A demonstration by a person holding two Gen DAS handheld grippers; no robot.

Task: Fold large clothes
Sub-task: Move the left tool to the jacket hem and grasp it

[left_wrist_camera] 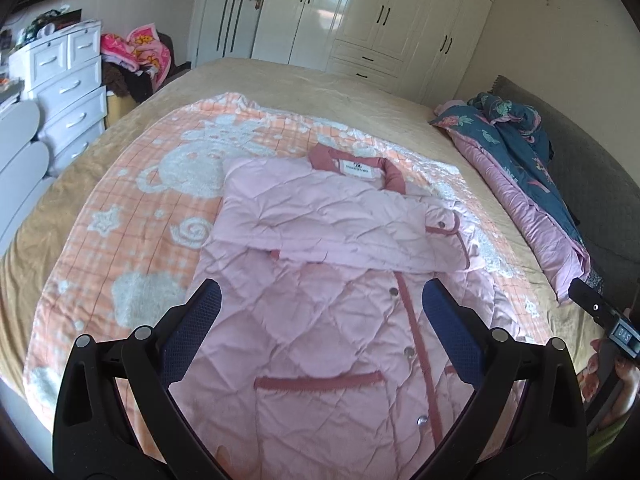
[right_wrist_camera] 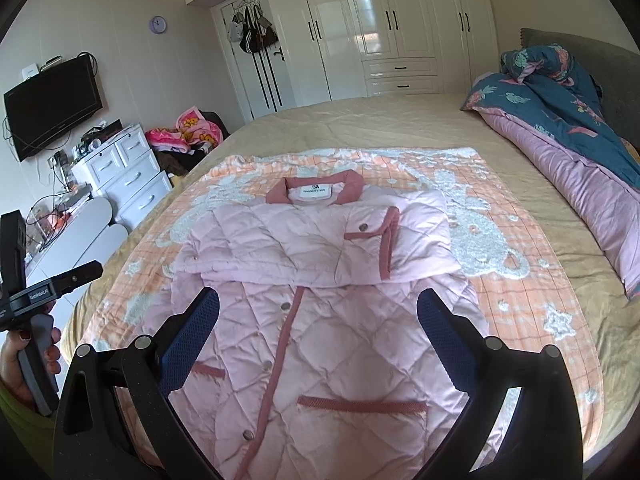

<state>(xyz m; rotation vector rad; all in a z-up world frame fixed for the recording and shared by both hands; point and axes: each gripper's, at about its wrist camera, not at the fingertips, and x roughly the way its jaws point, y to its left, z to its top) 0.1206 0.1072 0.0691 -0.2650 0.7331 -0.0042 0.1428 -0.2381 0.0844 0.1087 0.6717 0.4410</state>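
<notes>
Both grippers, left [left_wrist_camera: 322, 334] and right [right_wrist_camera: 318, 336], hover wide-jawed over the pink coat [right_wrist_camera: 320, 280].

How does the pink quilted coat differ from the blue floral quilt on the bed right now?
The pink quilted coat lies flat mid-bed on the orange patterned blanket, sleeves folded across its chest; the blue floral quilt is bunched in a heap by the grey headboard. The coat is plain pink with darker trim and snaps; the quilt has a floral print over a pink underside. Both are padded and rest untouched, both grippers open.
</notes>
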